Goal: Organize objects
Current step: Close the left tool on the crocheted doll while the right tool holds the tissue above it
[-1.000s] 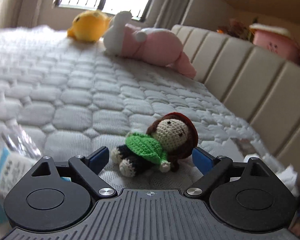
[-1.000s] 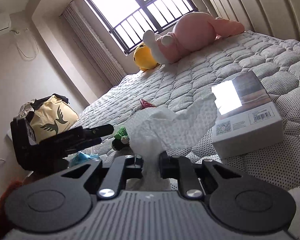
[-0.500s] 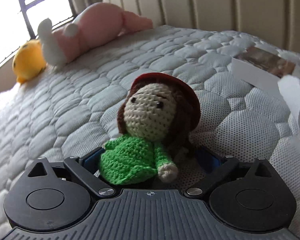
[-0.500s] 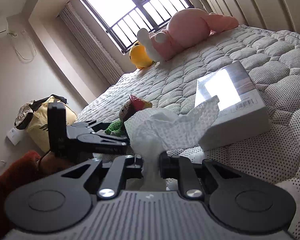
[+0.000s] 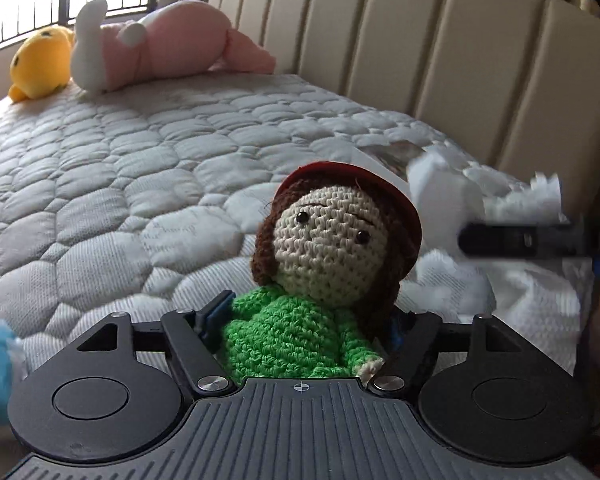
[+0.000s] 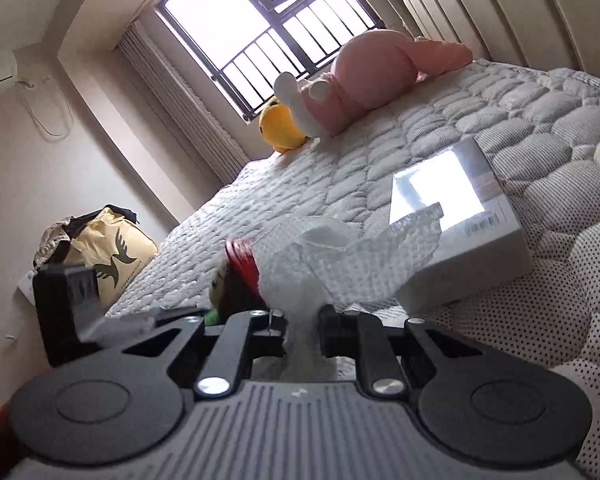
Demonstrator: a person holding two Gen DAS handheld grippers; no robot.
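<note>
While my left gripper (image 5: 300, 320) clamps the doll (image 5: 324, 264) at lower centre, my right gripper (image 6: 302, 320) pinches a tissue (image 6: 340, 252). Both pickups look done; placing remains. The box (image 6: 460, 240) at right and plush toys (image 6: 364, 76) at top probably await sorting.

1. A crocheted doll with cream face, brown yarn hair, red hat and green sweater (image 5: 320, 264) sits upright above a quilted white mattress (image 5: 120, 184), its torso pinched between blue-padded black gripper fingers (image 5: 214, 314).
2. A crumpled white paper tissue (image 6: 320, 264) stands bunched between black fingers, close beside the doll's hat.
3. A flat white cardboard box with a glossy top (image 6: 460, 220) lies on the mattress just behind the tissue.
</note>
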